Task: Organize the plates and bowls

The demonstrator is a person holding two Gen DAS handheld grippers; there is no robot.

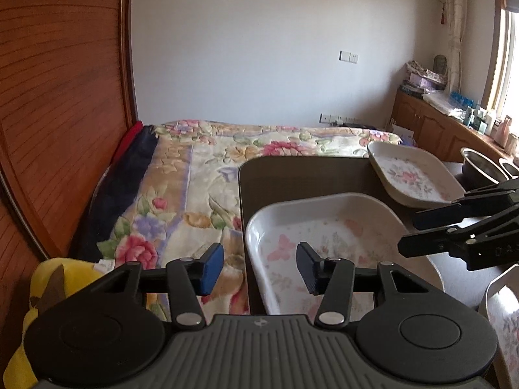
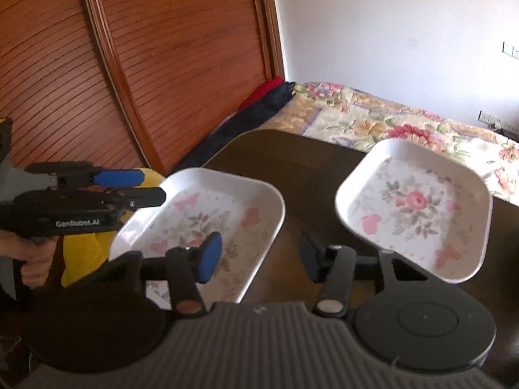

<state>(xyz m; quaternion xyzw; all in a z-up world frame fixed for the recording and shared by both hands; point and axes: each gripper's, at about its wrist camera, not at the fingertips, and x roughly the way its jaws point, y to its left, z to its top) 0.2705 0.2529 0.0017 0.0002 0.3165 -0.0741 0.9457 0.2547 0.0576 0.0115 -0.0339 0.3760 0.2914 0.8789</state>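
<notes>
A white rectangular plate with a butterfly and flower print (image 1: 324,227) (image 2: 207,217) lies at the near left of the dark table (image 1: 292,175) (image 2: 292,162). My left gripper (image 1: 259,269) (image 2: 152,186) is open, its jaws on either side of the plate's left rim, and the pads stand clear of it. My right gripper (image 2: 259,256) (image 1: 410,233) is open astride the same plate's right rim, with no pad pressing. A second flowered plate (image 1: 412,175) (image 2: 412,207) sits farther back on the right.
A third printed plate (image 1: 502,317) shows at the lower right edge. A metal bowl (image 1: 476,162) stands behind the far plate. A flowered bed (image 1: 211,168) borders the table's left and far sides. A yellow soft toy (image 1: 65,269) lies beside a wooden wardrobe (image 2: 162,64).
</notes>
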